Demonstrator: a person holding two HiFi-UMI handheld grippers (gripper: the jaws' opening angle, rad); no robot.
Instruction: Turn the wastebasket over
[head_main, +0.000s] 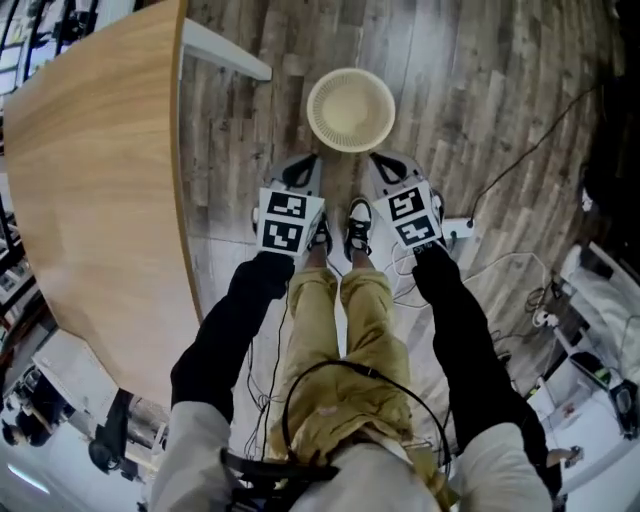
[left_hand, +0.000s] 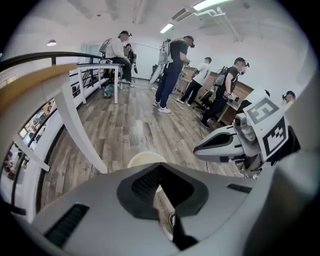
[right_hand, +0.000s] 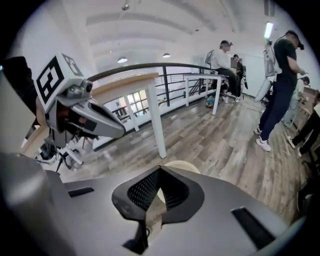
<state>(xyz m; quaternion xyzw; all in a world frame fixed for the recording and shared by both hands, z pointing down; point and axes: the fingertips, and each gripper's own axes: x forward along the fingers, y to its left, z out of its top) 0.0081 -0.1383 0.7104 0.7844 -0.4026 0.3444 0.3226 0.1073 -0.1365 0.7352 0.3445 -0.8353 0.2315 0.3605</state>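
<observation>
Wastebasket (head_main: 350, 110) on plank floor (head_main: 480, 80), wooden table (head_main: 90, 180) beside

A big wooden bench (head_main: 90, 170) fills nine o'clock. A white power strip (head_main: 458, 228) lies on the wood floor (head_main: 480, 90) at three o'clock.

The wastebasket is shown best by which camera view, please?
The head view: it shows the whole wastebasket, open end up, on the floor. Each gripper view shows only a sliver of it.
</observation>
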